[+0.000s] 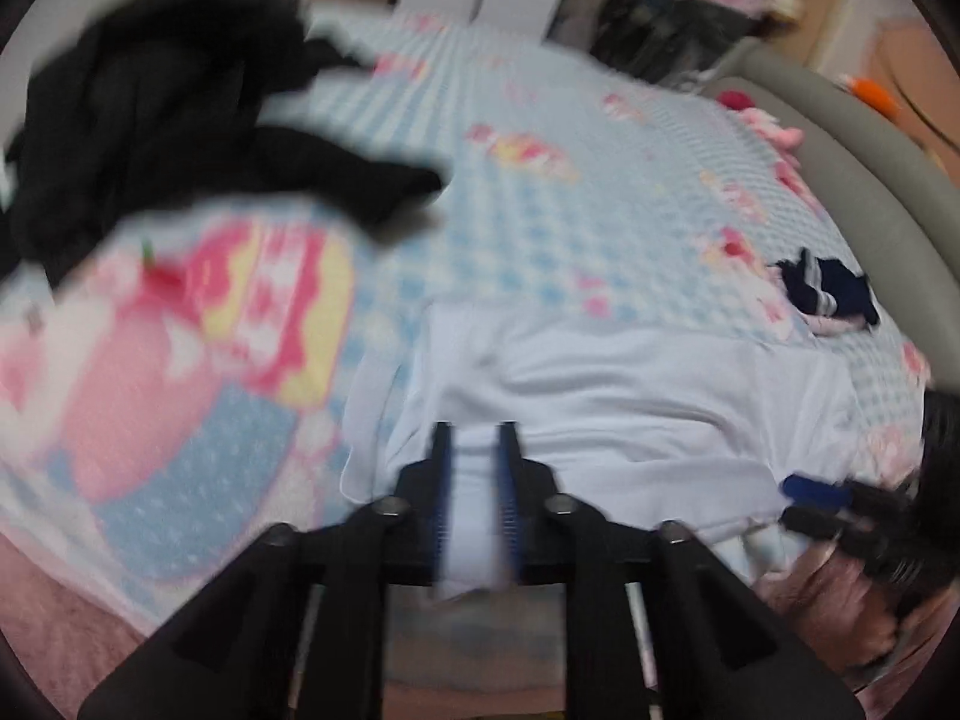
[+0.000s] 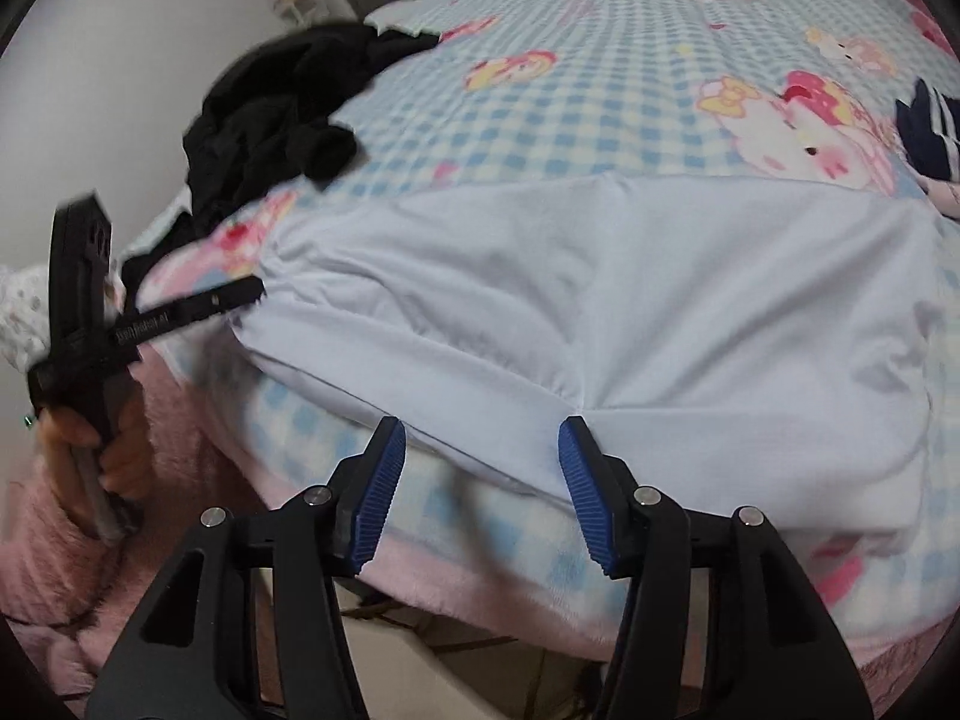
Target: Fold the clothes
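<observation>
Pale blue cotton shirt lies spread near the bed's front edge, long axis left-right. Left tongs are clamped on its left end; right tongs gape apart just short of its near hem.

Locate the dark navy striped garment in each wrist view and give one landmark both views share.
Left wrist view: the navy striped garment lies right of centre on the checked blanket, beyond the pale blue garment.
Right wrist view: the same garment sits at the far right edge, partly cut off.
Shared landmark: the black clothes pile, at upper left in both views.
</observation>
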The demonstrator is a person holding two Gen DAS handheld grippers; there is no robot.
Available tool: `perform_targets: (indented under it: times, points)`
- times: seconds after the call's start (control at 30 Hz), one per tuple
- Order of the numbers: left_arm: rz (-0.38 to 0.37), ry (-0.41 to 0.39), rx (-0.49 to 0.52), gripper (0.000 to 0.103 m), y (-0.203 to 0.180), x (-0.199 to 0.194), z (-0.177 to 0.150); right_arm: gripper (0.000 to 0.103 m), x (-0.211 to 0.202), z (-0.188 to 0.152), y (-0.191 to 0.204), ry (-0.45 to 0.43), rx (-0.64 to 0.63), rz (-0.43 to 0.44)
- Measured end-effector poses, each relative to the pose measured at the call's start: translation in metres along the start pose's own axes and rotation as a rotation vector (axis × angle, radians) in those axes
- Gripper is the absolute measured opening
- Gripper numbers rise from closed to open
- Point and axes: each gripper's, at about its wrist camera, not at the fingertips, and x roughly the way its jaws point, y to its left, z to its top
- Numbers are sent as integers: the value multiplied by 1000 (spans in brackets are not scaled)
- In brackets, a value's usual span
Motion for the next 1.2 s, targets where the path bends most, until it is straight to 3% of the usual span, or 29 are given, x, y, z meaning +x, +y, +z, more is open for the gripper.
perform_targets:
  times: [0.07,0.17,0.23,0.33,0.47,0.57,0.67,0.7,0.77,0.83,0.87,0.9,0.97,1.1,1.2]
  points:
    - [-78,-25,48,36,-18,-4,2,55,-18,3,-9,-62,48,14]
    - [-122,26,136,36,-49,12,6,59,-33,15,-24,-143,94,-74]
    - [-126,107,182,36,-66,35,6,59,-31,19,-39,-145,116,-169]
    - [-85,243,209,36,-74,58,-5,59,-18,9,-64,-70,135,-245]
    - [-138,294,179,37,-64,41,-12,59,-31,-16,-66,-93,86,-246]
    - [-156,236,154,40,-67,37,2,59,-42,-20,-59,-121,73,-237]
    - [-173,178,129,40,-69,33,16,62,-49,-2,-43,-194,64,-141]
    - [-179,158,121,42,-70,32,20,68,-50,7,-36,-218,52,-112]
    - [-168,139,113,43,-74,36,28,76,-40,23,-25,-215,19,-144]
    - [-128,151,125,42,-76,42,23,76,-18,32,-20,-175,-27,-236]
    - [-124,145,127,42,-73,39,20,74,-2,31,-23,-113,-36,-283]
    - [-121,139,129,42,-71,36,17,72,7,27,-29,-65,-33,-309]
    - [-113,126,134,43,-67,30,10,70,2,9,-34,-74,-37,-308]
    - [-107,91,130,44,-57,17,1,69,-60,-25,-54,-224,68,-232]
    - [-180,54,67,45,-47,17,23,70,-89,-32,-87,-323,250,-202]
